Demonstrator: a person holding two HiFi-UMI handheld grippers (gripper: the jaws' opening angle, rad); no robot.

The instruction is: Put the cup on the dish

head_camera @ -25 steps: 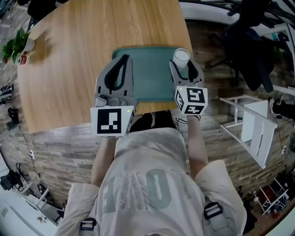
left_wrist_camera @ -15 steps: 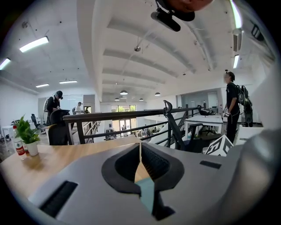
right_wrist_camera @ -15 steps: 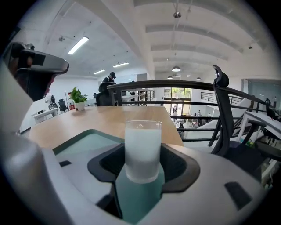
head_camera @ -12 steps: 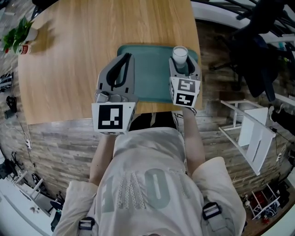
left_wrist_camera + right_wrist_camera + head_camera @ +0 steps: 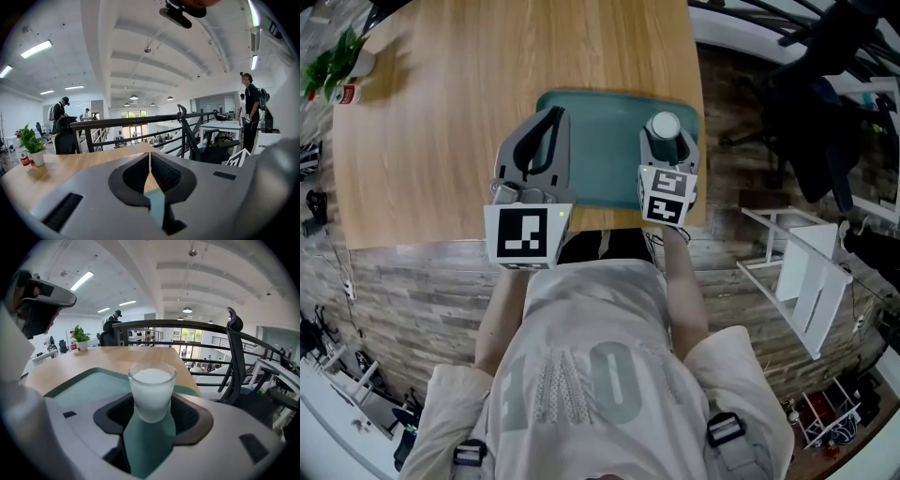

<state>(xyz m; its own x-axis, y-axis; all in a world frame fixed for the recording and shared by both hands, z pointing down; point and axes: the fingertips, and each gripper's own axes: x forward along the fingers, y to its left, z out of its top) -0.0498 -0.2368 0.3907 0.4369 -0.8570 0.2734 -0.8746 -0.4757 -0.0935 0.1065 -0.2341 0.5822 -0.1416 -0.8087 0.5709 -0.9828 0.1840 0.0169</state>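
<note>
Head view: cup (image 5: 664,125) in the right tongs (image 5: 667,145) over the dish (image 5: 605,164)

The person stands at the near edge of a wooden worktop (image 5: 469,84) with tongs in each hand. The green dish lies flat by that near edge, right in front of them. The right tongs reach over the right part of the dish. Their jaws are closed against both sides of the frosted white cup, which stands upright between them. In the right gripper view the dark pads clasp the cup's lower half, and the green of the dish shows under and behind it. Whether its base touches the dish I cannot tell.

The left tongs (image 5: 551,120) lie over the dish's left edge, well apart from the cup. Their jaws are drawn together and meet at the tips with nothing between them. The left gripper view shows only a thin slit there, with wood and a sliver of green through the gap lower down.

At the far left corner of the worktop stands a potted plant (image 5: 336,67) with a small bottle (image 5: 344,97) just beside it. Off the worktop to the right are a dark office chair (image 5: 825,112) and, nearer, a white frame (image 5: 811,272) on the wooden floor.
</note>
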